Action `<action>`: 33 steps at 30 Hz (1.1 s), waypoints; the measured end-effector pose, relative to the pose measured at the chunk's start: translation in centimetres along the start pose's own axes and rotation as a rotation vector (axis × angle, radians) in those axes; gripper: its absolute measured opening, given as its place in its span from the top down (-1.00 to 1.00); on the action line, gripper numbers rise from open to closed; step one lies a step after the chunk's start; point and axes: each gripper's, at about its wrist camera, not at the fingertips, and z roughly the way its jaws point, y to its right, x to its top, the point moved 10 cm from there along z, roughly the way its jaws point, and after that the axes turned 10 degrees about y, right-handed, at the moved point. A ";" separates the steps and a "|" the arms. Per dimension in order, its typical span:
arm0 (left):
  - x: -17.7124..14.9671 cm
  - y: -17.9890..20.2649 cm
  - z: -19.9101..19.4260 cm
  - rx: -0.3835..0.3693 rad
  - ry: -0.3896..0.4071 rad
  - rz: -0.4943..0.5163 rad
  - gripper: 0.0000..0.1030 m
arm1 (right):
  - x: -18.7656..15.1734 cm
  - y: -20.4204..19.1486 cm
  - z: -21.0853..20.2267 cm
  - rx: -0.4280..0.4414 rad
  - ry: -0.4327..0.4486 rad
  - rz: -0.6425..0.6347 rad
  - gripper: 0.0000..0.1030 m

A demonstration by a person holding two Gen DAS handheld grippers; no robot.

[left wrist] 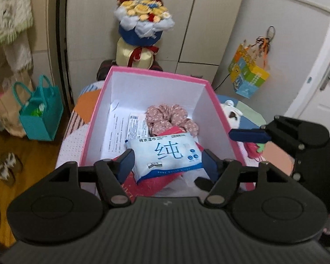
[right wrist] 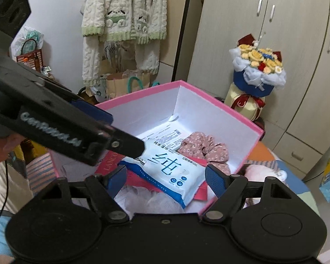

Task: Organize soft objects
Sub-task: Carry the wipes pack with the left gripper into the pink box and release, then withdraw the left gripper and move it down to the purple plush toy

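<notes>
- The left gripper (left wrist: 167, 162) sits nearest, jaws spread wide and empty, just above the wet-wipes pack (left wrist: 165, 154).
- That pack lies in the near part of the pink box (left wrist: 156, 72), on red card, with a floral scrunchie (left wrist: 171, 118) beyond it.
- It looks light, squashy and slick in its film; pinching across the short sides seems safest.
- The right gripper (right wrist: 166, 179) hovers over the box's near right corner, likewise spread and holding nothing.
</notes>
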 end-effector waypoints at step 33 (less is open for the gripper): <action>-4.0 14.0 -10.5 -0.120 0.012 0.386 -0.54 | -5.0 7.7 -18.4 -0.043 0.165 0.085 -0.67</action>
